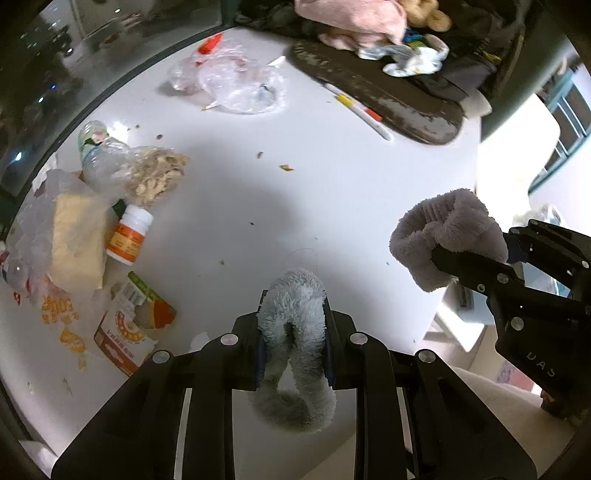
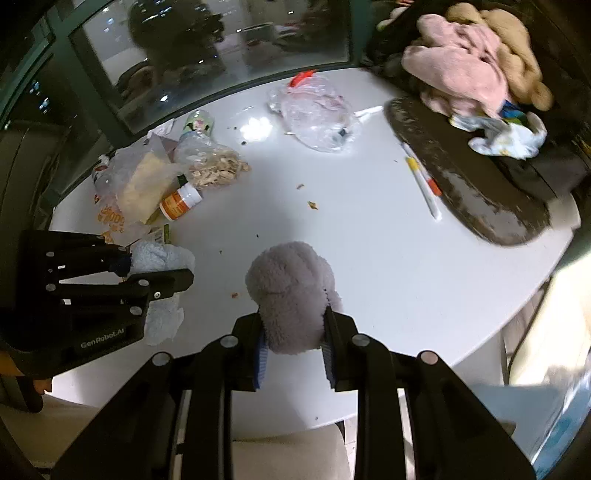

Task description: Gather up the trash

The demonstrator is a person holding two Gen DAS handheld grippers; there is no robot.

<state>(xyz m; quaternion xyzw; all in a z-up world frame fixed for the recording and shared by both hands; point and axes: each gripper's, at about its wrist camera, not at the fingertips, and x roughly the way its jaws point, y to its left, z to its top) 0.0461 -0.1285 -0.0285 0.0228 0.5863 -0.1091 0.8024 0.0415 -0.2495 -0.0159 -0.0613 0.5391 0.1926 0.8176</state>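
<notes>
My left gripper [image 1: 293,332] is shut on a fluffy pale blue sock [image 1: 295,317], which droops in a loop below the pads. It shows from the side in the right wrist view, left gripper [image 2: 162,273] with the blue sock [image 2: 162,258] in it. My right gripper [image 2: 293,332] is shut on a fluffy grey sock [image 2: 288,291]; from the left wrist view that right gripper [image 1: 454,258] holds the grey sock [image 1: 443,232] over the table's right edge. Both hang above the white table [image 1: 332,192]. Trash lies at the left: a crushed plastic bottle [image 1: 99,155], an orange pill bottle [image 1: 129,236], a torn orange packet [image 1: 129,332], clear bags [image 1: 236,81].
A dark worn board [image 1: 388,96] lies at the far right of the table, with pink cloth [image 1: 351,22] and crumpled paper [image 1: 417,59] on it. Two markers [image 1: 362,110] lie beside it. A dark window [image 2: 221,48] runs behind the table. Crumbs dot the middle.
</notes>
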